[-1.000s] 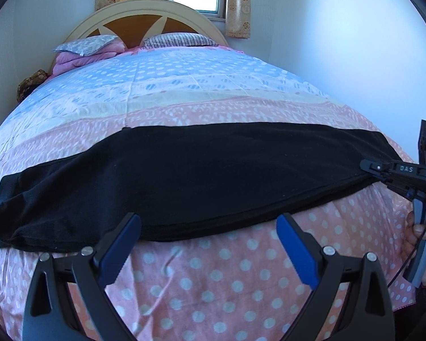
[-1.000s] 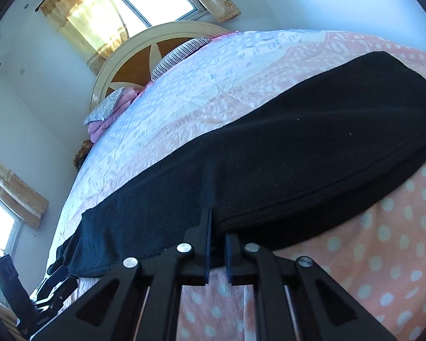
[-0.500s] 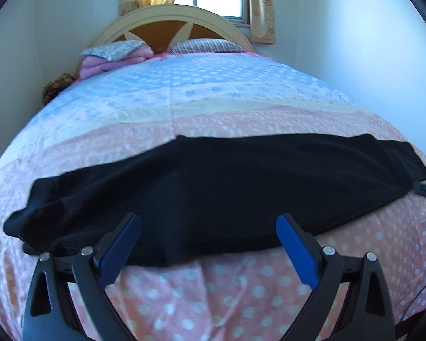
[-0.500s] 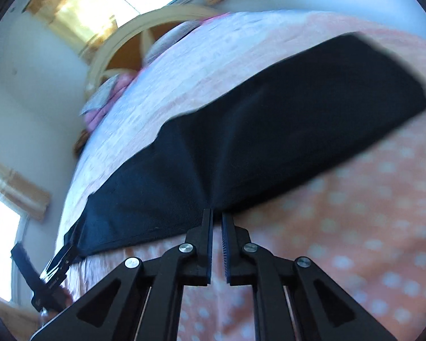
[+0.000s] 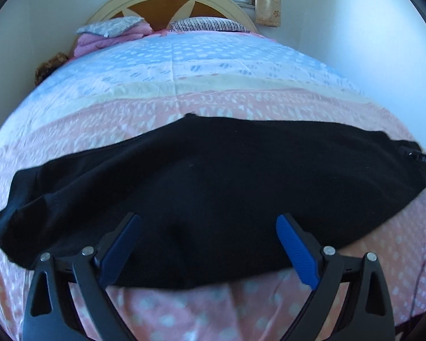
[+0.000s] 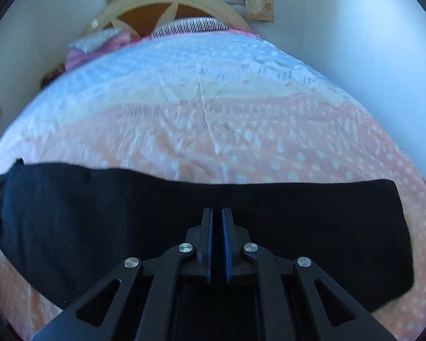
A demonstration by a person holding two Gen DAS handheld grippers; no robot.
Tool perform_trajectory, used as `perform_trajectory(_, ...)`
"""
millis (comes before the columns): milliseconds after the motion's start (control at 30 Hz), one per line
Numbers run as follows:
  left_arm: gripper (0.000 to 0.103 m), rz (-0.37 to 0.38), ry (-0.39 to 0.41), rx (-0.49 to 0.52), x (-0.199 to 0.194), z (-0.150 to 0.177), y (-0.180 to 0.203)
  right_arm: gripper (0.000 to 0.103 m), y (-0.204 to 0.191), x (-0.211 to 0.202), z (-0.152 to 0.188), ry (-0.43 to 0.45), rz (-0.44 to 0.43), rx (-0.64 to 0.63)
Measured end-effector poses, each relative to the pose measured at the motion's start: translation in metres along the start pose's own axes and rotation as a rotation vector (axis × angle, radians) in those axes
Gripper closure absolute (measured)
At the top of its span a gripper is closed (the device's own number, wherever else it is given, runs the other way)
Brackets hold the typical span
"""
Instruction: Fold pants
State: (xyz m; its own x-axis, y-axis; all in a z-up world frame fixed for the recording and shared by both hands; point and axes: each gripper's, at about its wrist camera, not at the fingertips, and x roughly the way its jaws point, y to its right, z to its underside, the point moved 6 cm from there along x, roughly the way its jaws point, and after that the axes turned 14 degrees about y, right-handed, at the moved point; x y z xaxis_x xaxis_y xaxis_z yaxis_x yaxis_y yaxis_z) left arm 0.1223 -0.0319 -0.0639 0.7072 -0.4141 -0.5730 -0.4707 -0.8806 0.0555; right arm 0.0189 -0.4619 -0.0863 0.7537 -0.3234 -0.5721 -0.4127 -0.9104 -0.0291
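Over the near side of the bed (image 5: 184, 65), toward its left: left gripper (image 5: 207, 216) spread wide above the near edge of the black pants (image 5: 213, 170), blue pads clear of the cloth, gripping nothing. Across the bed's pink spotted foot part: pants stretched out flat in one long band from side to side, well apart from the striped pillow (image 5: 207, 25) at the bed's head. Toward the bed's right side: right gripper (image 6: 217, 210) pinched almost fully together, only a slit between its pads, seemingly clamped on the pants' end.

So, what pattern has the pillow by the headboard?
Narrow dark-and-white stripes on the pillow; left wrist view shows it best.
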Motion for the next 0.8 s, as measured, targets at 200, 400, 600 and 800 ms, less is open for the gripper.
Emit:
perform_trajectory(200, 0.005, -0.188, 0.091, -0.061, -0.057, -0.027, -0.112, 0.096, 0.015, -0.023, -0.013, 0.025, 0.358, 0.001)
perform_trajectory(400, 0.005, -0.334, 0.034, -0.103, -0.036, -0.047, -0.223, 0.096, -0.176, -0.04, -0.033, 0.1, -0.225, -0.062)
perform_trajectory(600, 0.005, -0.19, -0.155, -0.21, 0.029, -0.019, -0.22, 0.096, -0.39, -0.041, -0.004, -0.05, -0.742, -0.206)
perform_trajectory(800, 0.0, -0.283, -0.167, -0.101, 0.039, -0.006, -0.201, 0.096, -0.49, -0.029, 0.053, -0.223, -0.892, -0.249)
